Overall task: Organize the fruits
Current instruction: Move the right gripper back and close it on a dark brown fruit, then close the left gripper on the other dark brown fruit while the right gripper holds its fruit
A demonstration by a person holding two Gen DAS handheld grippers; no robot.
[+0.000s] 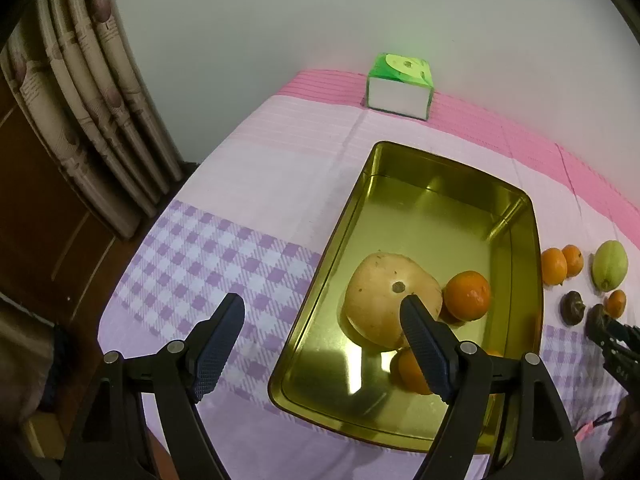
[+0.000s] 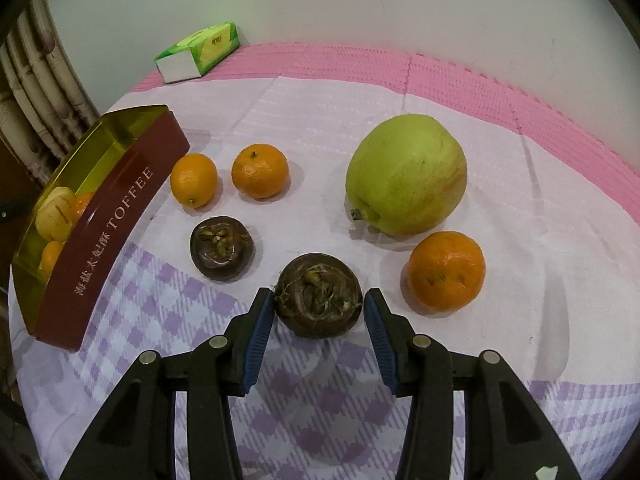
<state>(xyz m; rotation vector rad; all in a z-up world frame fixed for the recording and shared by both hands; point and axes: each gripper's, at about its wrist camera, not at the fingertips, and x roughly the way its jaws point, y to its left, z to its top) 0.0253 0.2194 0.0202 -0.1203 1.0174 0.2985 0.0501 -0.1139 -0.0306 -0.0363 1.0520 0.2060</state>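
Right gripper [image 2: 319,312] fingers [image 2: 260,320] released, straddling a water chestnut [image 2: 318,300] low centre; second chestnut [image 2: 221,249], tangerines [image 2: 260,171], pear [image 2: 406,174] crowd around. Left gripper [image 1: 322,344] spread over tin [image 1: 516,216], left.

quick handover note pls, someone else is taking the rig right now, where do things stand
Left gripper: open, empty, hovering over the near end of the gold tin.
Right gripper: jaws straddle the nearer dark brown fruit on the cloth; a slight gap shows on each side, so no grip yet.
Done: the tin holds a pale yellow fruit and two oranges.
Left on the cloth: the second dark brown fruit, three oranges and the large green fruit.
Next, probably: close on the straddled fruit and carry it to the tin.
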